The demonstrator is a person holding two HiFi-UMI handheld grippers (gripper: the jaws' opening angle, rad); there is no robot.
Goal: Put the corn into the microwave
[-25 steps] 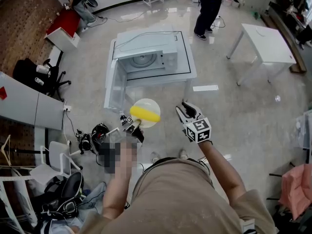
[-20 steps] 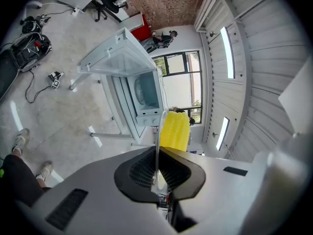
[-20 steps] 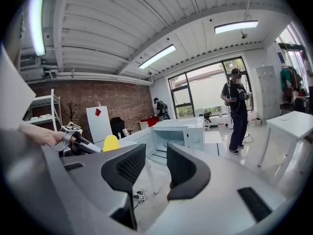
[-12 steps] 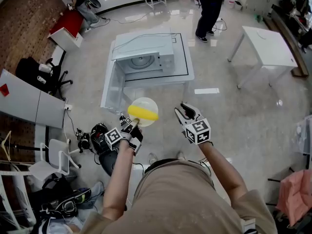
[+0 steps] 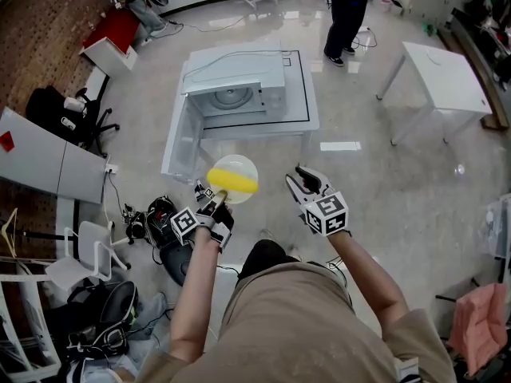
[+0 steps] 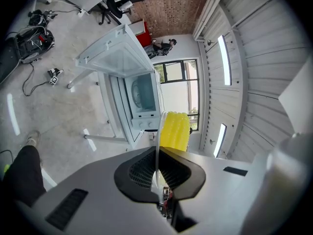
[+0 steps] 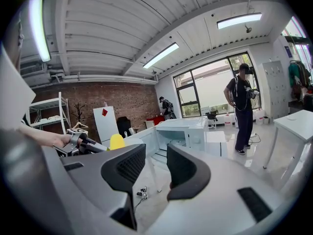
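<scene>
Head view — glossy floor [image 5: 399, 190], brick wall [image 5: 40, 30]; microwave [image 5: 235, 82] open on white table [image 5: 302, 112].

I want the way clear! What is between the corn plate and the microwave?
Just a bit of floor and the front edge of the white table, seen in the head view. The microwave door is open, off to the left.

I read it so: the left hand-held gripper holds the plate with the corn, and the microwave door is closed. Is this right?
Not the door. The door of the microwave stands open, swung out to the side, as the head view shows. The left hand-held gripper does hold the plate with the corn.
</scene>
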